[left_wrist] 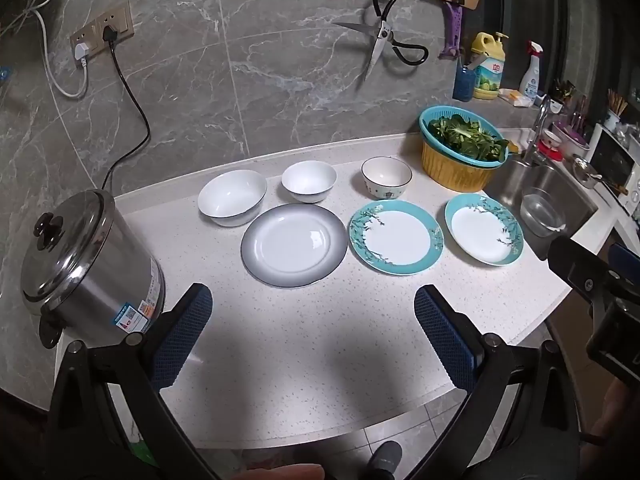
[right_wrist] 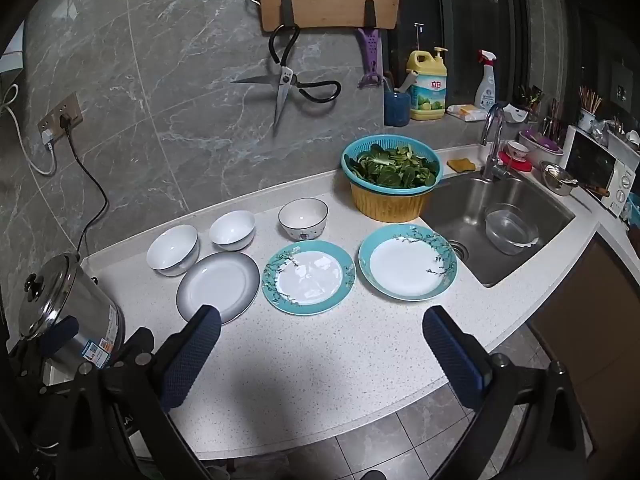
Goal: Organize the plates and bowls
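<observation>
Three plates lie in a row on the white counter (left_wrist: 304,344): a grey-rimmed plate (left_wrist: 294,245) (right_wrist: 218,282), a flat teal floral plate (left_wrist: 396,237) (right_wrist: 308,277) and a deeper teal floral plate (left_wrist: 484,229) (right_wrist: 407,262). Behind them stand a large white bowl (left_wrist: 232,198) (right_wrist: 173,250), a smaller white bowl (left_wrist: 309,181) (right_wrist: 232,230) and a dark-rimmed patterned bowl (left_wrist: 386,177) (right_wrist: 303,219). My left gripper (left_wrist: 312,304) is open and empty, held above the counter in front of the plates. My right gripper (right_wrist: 320,332) is open and empty, held before the teal plates.
A steel lidded pot (left_wrist: 86,268) (right_wrist: 66,312) stands at the left with a black cord to the wall socket. A teal colander of greens on a yellow basin (left_wrist: 460,152) (right_wrist: 390,182) stands behind the plates. A sink (right_wrist: 500,224) with a glass bowl lies right.
</observation>
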### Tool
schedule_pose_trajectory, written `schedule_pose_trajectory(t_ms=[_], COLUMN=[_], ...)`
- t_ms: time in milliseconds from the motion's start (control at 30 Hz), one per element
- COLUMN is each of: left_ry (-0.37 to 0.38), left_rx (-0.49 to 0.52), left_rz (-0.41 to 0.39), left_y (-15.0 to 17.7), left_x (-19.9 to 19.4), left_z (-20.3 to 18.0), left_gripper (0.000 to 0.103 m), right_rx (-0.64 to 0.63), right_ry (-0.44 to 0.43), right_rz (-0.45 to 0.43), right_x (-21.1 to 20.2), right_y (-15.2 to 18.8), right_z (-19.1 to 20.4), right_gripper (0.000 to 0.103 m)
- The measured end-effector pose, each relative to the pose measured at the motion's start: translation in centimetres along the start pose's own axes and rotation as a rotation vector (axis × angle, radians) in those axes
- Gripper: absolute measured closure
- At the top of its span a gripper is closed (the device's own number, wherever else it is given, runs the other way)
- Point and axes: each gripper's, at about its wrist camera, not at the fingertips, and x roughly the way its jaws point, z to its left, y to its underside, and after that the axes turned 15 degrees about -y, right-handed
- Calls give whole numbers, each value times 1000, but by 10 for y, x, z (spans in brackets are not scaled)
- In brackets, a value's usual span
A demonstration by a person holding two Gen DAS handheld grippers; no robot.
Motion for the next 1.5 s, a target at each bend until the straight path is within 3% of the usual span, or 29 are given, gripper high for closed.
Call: schedule_pose_trajectory(t_ms=[1500], left_ry=[13], left_rx=[-3], left_rz=[9], left_y=[6], left_x=[6], left_z=[1], left_gripper=[0], right_rx=[-3], right_ry=[3], right_rz=[4], right_x=[3], right_y=[1], right_z=[-2], right_gripper=[0])
